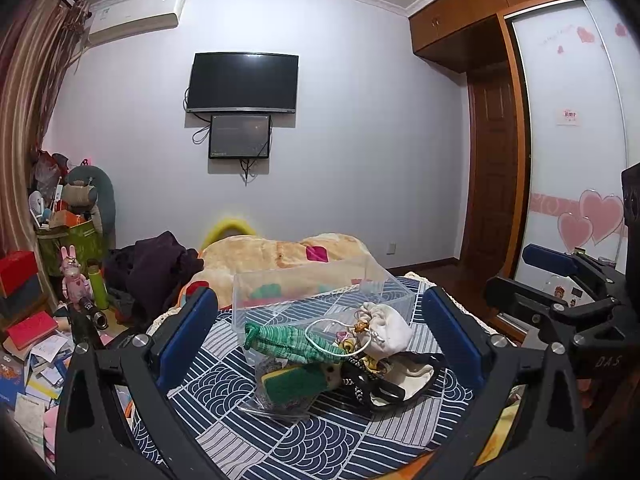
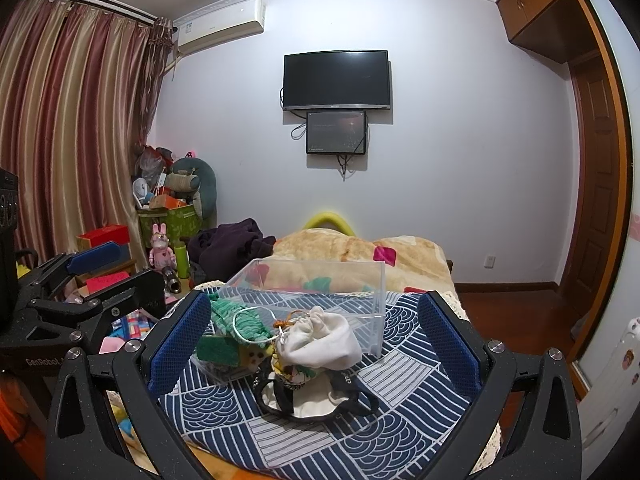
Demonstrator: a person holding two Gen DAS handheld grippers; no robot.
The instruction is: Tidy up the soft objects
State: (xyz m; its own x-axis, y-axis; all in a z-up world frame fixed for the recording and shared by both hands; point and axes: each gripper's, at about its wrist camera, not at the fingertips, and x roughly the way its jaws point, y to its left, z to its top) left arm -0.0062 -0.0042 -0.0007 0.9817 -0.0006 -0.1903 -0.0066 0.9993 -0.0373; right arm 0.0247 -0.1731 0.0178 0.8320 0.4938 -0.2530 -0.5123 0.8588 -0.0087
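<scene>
A pile of soft things lies on the blue patterned cloth (image 1: 280,432): a green knitted piece (image 1: 288,340), a green-and-yellow sponge (image 1: 296,382), a white drawstring pouch (image 1: 386,330) and a cream bag with black straps (image 1: 400,380). A clear plastic box (image 1: 320,296) stands just behind the pile. My left gripper (image 1: 320,340) is open, its blue pads either side of the pile, not touching. My right gripper (image 2: 316,336) is open, framing the white pouch (image 2: 320,340), the bag (image 2: 316,400), the sponge (image 2: 218,350) and the box (image 2: 320,284).
A beige blanket (image 2: 360,252) and dark clothes (image 2: 228,244) lie behind the box. Cluttered boxes, a pink rabbit toy (image 2: 162,250) and a green bottle (image 2: 183,260) stand at the left. Wardrobe (image 1: 568,140) and wooden floor are on the right.
</scene>
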